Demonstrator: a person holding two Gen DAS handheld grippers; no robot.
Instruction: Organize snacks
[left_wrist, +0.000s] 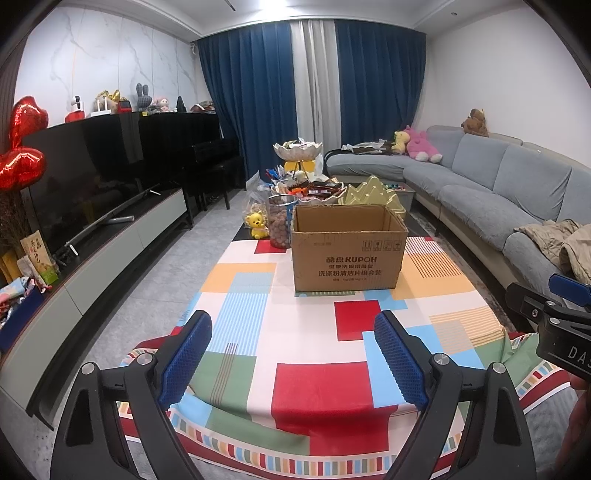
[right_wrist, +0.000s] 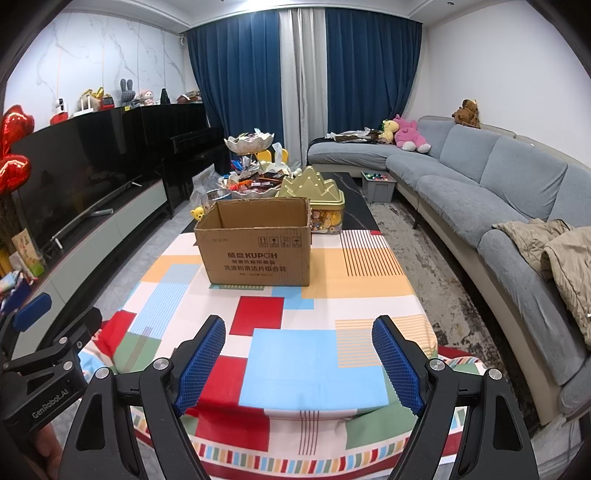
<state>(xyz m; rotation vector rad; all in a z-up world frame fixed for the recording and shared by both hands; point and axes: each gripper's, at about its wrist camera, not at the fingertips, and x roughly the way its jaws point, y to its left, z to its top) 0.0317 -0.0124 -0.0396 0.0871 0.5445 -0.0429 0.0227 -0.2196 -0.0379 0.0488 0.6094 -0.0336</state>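
An open brown cardboard box (left_wrist: 347, 251) stands on the table's colourful checked cloth (left_wrist: 310, 369); it also shows in the right wrist view (right_wrist: 258, 251). Behind it a tiered bowl stand with heaped wrapped snacks (left_wrist: 306, 184) (right_wrist: 255, 177), a clear jar of brown snacks (left_wrist: 280, 221) and a gold mountain-lidded tin (right_wrist: 314, 195) crowd the far end. My left gripper (left_wrist: 293, 354) is open and empty above the near table edge. My right gripper (right_wrist: 299, 358) is open and empty beside it, to the right.
A grey sofa (right_wrist: 498, 192) with a beige jacket runs along the right. A TV on a low cabinet (left_wrist: 92, 192) and a black piano line the left. A yellow bear toy (left_wrist: 257, 224) sits left of the jar. A grey bin (right_wrist: 378, 186) stands on the floor.
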